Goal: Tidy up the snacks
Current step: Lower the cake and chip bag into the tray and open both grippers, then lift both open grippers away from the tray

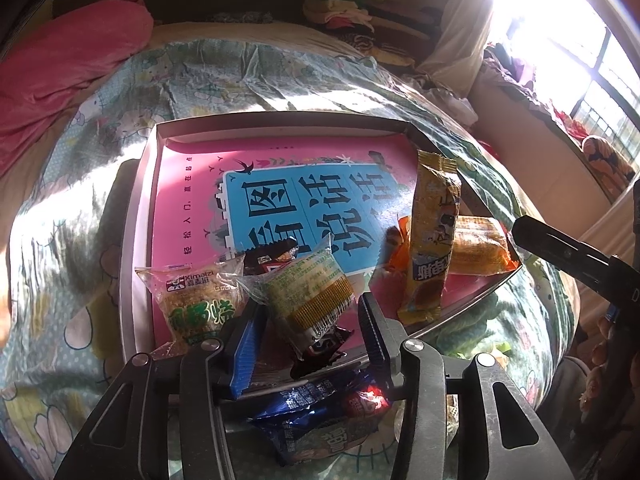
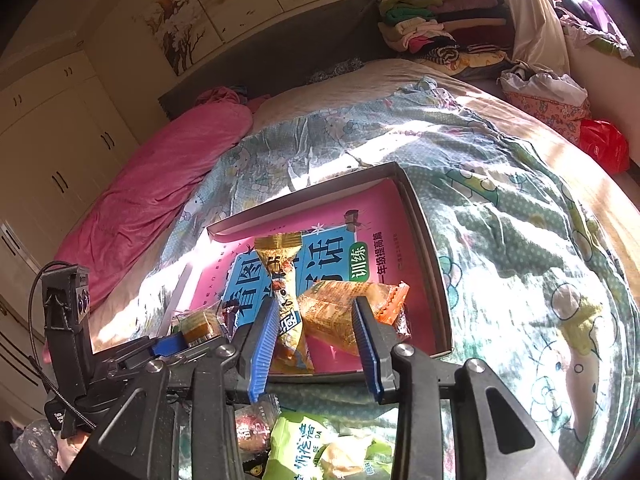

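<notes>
A shallow box (image 1: 280,126) lined with a pink and blue book cover lies on the bed; it also shows in the right wrist view (image 2: 424,224). My left gripper (image 1: 310,320) is open over its near edge, with a clear-wrapped cake snack (image 1: 308,288) lying between the fingers. A green-labelled cake pack (image 1: 192,304) lies to its left. A long yellow snack bar (image 1: 430,236) and an orange cracker pack (image 1: 476,246) lie at the right. My right gripper (image 2: 316,332) is open just before the yellow bar (image 2: 286,292) and orange pack (image 2: 344,312).
Blue snack packets (image 1: 320,408) lie on the quilt under my left gripper. Green snack packs (image 2: 316,448) lie under my right gripper. A pink blanket (image 2: 160,184) lies at the left. Folded clothes (image 2: 436,28) are piled by the headboard. A red bag (image 2: 604,146) sits at the right.
</notes>
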The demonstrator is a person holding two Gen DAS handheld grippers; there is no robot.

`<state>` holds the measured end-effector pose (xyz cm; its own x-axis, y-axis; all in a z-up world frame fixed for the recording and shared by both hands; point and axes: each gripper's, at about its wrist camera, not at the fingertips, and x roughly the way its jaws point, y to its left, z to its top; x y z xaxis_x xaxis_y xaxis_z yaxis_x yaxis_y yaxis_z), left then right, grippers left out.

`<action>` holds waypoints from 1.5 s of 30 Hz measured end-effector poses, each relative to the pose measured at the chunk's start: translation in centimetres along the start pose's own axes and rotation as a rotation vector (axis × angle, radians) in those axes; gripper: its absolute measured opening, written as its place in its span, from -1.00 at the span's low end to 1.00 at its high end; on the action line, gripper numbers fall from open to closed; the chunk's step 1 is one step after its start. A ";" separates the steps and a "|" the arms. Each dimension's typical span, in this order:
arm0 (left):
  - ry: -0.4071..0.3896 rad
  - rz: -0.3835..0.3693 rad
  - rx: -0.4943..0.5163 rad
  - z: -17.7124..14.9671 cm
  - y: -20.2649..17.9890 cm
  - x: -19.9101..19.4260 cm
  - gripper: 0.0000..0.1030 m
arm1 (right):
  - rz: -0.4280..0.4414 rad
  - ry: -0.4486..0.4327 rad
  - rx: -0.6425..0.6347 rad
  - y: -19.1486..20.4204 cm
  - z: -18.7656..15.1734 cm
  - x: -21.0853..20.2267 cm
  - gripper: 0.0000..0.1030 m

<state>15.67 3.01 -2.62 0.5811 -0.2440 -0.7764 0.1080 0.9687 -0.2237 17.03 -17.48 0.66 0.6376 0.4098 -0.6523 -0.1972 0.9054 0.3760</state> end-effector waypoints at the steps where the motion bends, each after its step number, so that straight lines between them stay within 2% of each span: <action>1: 0.000 0.002 0.000 0.0 0.0 0.0 -0.03 | -0.002 -0.003 0.001 0.0 0.0 -0.1 -0.26; 17: -0.021 -0.005 -0.011 0.2 0.4 -0.9 0.19 | -0.033 -0.017 -0.012 0.1 0.1 -0.6 -0.11; 22: -0.043 -0.008 -0.018 0.4 0.5 -1.6 0.33 | -0.046 -0.025 -0.009 0.0 0.2 -0.8 -0.09; 29: -0.072 -0.009 -0.066 0.7 1.6 -2.6 0.39 | -0.068 -0.046 -0.022 0.1 0.4 -1.3 -0.08; 32: -0.086 -0.013 -0.096 0.8 2.3 -3.1 0.41 | -0.077 -0.056 -0.033 0.3 0.5 -1.5 0.04; 34: -0.098 -0.011 -0.107 0.9 2.6 -3.5 0.42 | -0.079 -0.062 -0.038 0.4 0.5 -1.6 0.06; 40: -0.141 -0.007 -0.105 1.0 2.8 -4.8 0.47 | -0.089 -0.068 -0.049 0.6 0.6 -1.8 0.09; 45: -0.169 0.031 -0.094 1.0 2.7 -5.5 0.50 | -0.101 -0.080 -0.058 0.8 0.6 -2.1 0.12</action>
<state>13.56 7.06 1.66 0.7110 -0.1957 -0.6754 0.0170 0.9650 -0.2617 15.98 -17.73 2.76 0.7136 0.3080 -0.6292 -0.1704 0.9475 0.2706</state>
